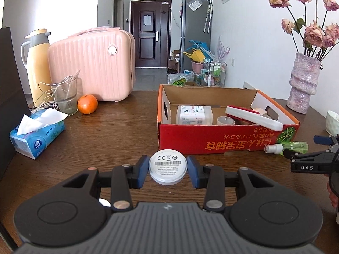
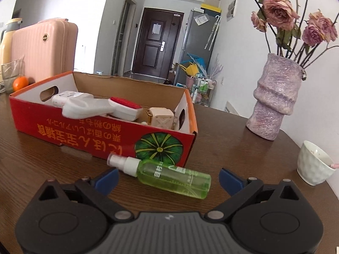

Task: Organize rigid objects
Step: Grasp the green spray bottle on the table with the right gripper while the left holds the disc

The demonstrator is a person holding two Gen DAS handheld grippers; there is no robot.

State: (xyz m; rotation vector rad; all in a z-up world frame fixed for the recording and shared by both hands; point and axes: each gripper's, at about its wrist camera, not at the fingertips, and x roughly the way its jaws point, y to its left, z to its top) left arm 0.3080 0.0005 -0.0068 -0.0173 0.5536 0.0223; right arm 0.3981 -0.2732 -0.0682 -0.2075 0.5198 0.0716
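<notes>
Left gripper (image 1: pixel 168 170): clamped on a round white disc (image 1: pixel 168 167), printed flat face turned to the camera, just before the box.
Right gripper (image 2: pixel 168 177): spread wide, nothing held.
Green spray bottle (image 2: pixel 167 176): clear plastic, seen lying flat between the fingers, nozzle pointing left.
Red cardboard box (image 2: pixel 101 136): the beige ribbed item inside was shown only by the right view.

One cardboard box (image 1: pixel 211 139), one green spray bottle (image 2: pixel 169 177), one orange (image 1: pixel 87 104), one tissue pack (image 1: pixel 36 135), one vase (image 2: pixel 273 97), one suitcase (image 1: pixel 93 65) and two hand-held grippers, left (image 1: pixel 167 170) and right (image 2: pixel 168 178).
</notes>
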